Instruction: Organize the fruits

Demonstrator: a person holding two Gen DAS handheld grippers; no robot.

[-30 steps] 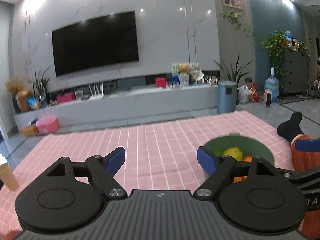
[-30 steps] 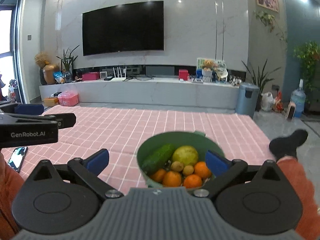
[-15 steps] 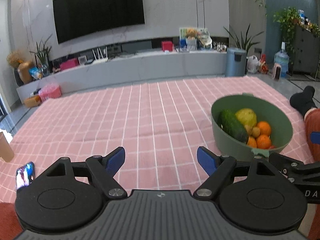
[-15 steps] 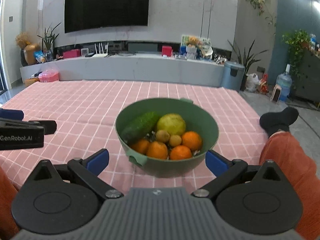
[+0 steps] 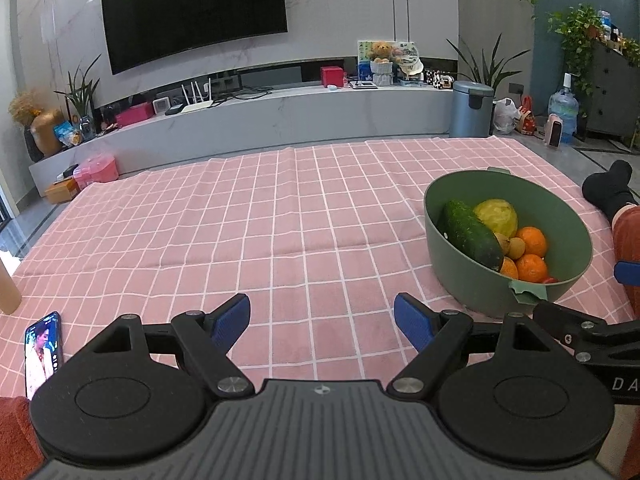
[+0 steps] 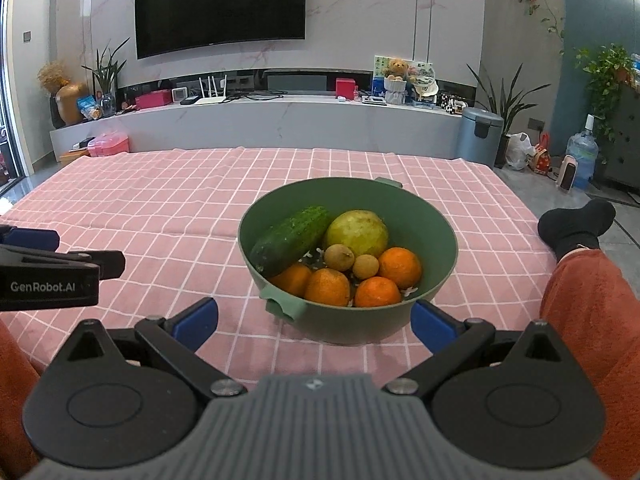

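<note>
A green bowl point(image 6: 440, 236) sits on the pink checked cloth point(image 6: 168, 208). It holds a cucumber point(image 6: 290, 238), a yellow-green round fruit point(image 6: 356, 232), several oranges point(image 6: 400, 267) and two small brown fruits point(image 6: 339, 257). My right gripper point(image 6: 314, 318) is open and empty, its blue-tipped fingers flanking the bowl's near side. My left gripper point(image 5: 322, 322) is open and empty over bare cloth, left of the bowl point(image 5: 460, 276). The cucumber point(image 5: 472, 234) and oranges point(image 5: 530, 242) show there too.
A phone point(image 5: 43, 350) lies on the cloth at the near left, with a tan cup point(image 5: 8, 294) at the left edge. A socked foot point(image 6: 576, 228) and an orange-clad leg point(image 6: 592, 312) lie right of the bowl. A TV wall stands beyond.
Both grippers have tilted downward, so the cloth and the bowl fill more of each view. The bowl sits higher and fuller in both views. The jaws stay open.
</note>
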